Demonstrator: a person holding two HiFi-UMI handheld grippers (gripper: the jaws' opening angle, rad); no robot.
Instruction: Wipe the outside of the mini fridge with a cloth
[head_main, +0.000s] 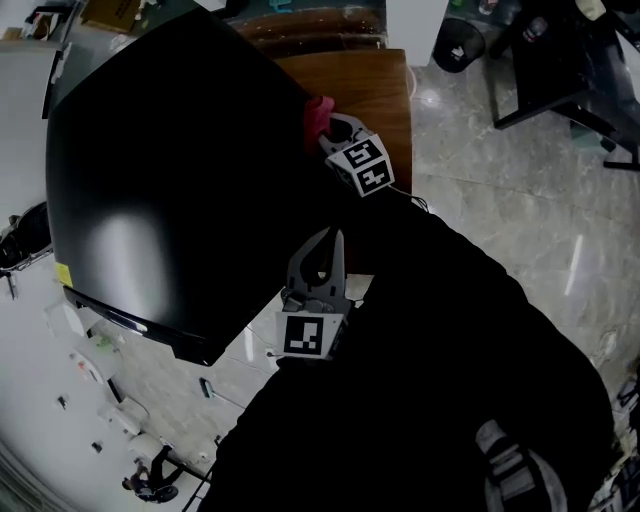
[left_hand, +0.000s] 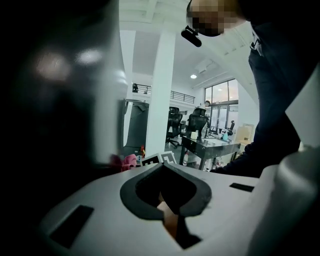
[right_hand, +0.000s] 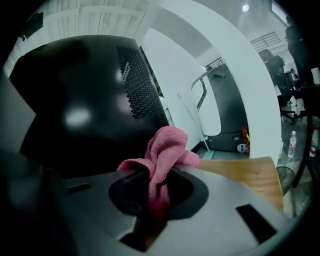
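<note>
The black mini fridge (head_main: 170, 180) fills the left half of the head view, standing on a wooden table (head_main: 375, 85). My right gripper (head_main: 335, 128) is at the fridge's right side near its back corner, shut on a pink cloth (head_main: 318, 113) that lies against the black wall. The right gripper view has the cloth (right_hand: 167, 150) bunched in the jaws beside the fridge (right_hand: 90, 110) and its vent grille. My left gripper (head_main: 328, 245) hovers by the fridge's near right side, jaws together with nothing between them. In the left gripper view the fridge (left_hand: 60, 100) is a dark blur at left.
The table edge runs just right of the grippers, with marble floor beyond. A black desk frame (head_main: 560, 80) and a dark round object (head_main: 458, 45) stand at the top right. A white pillar (left_hand: 162, 95) and office desks (left_hand: 210, 145) lie farther off. My dark sleeve (head_main: 450, 380) covers the lower right.
</note>
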